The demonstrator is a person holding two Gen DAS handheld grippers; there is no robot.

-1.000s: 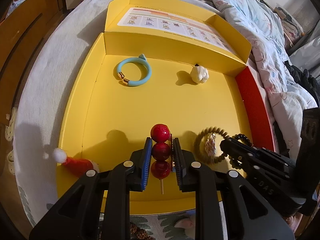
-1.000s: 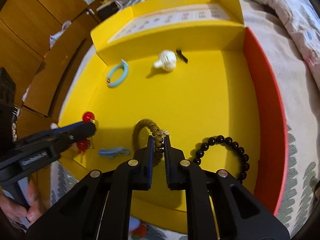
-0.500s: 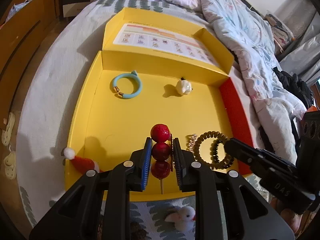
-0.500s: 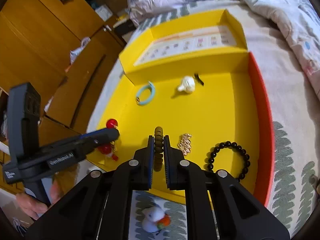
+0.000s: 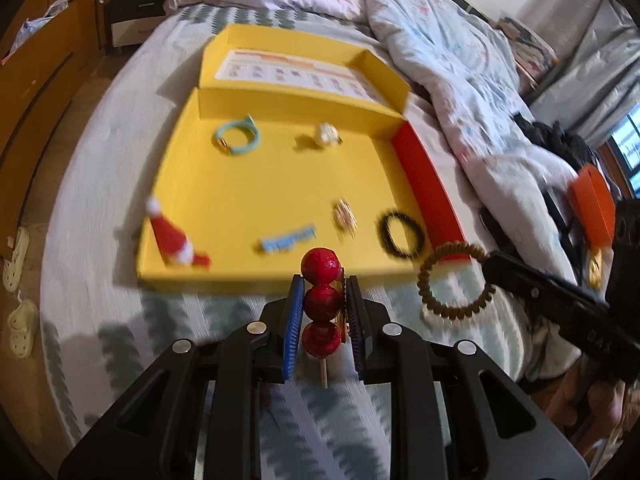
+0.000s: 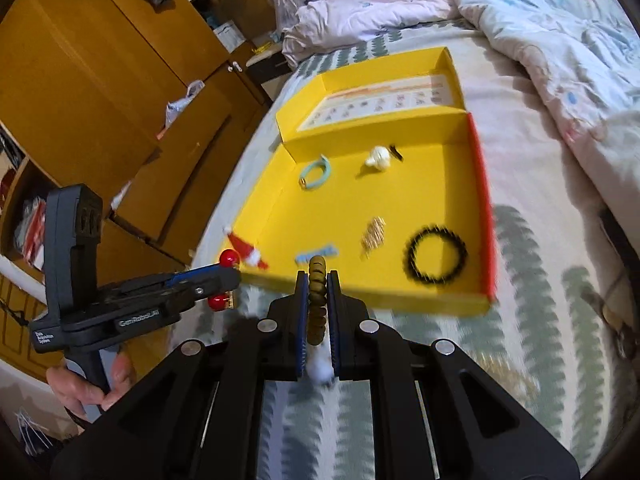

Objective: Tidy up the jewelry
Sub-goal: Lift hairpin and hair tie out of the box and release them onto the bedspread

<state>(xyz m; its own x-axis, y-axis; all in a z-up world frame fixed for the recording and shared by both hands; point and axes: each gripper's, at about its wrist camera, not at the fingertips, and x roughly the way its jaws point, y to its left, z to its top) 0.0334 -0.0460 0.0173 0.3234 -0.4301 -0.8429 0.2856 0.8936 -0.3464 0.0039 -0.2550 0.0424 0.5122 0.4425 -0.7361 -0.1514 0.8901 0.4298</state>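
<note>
My left gripper [image 5: 322, 282] is shut on a skewer of three red balls [image 5: 321, 300], held upright above the bed just before the near edge of the yellow box [image 5: 260, 184]. My right gripper [image 6: 318, 280] is shut on a brown bead bracelet [image 6: 317, 300], which hangs as a ring [image 5: 456, 280] in the left wrist view. In the box lie a teal bangle [image 5: 237, 141], a white charm [image 5: 326, 134], a Santa hat clip [image 5: 172, 236], a blue clip [image 5: 289, 239], a gold piece [image 5: 345, 216] and a black bead bracelet [image 6: 436, 256].
The box sits on a bed with a leaf-patterned sheet [image 6: 540, 320]. A rumpled quilt [image 5: 460, 80] lies to the right and behind. Wooden wardrobes [image 6: 100, 80] stand on the left, slippers [image 5: 18, 256] on the floor. A hand [image 6: 92, 392] holds the left gripper's handle.
Both grippers have risen and drawn back from the box, each keeping its piece. The brown bracelet has come up off the box floor, and the box now looks smaller and farther away.
</note>
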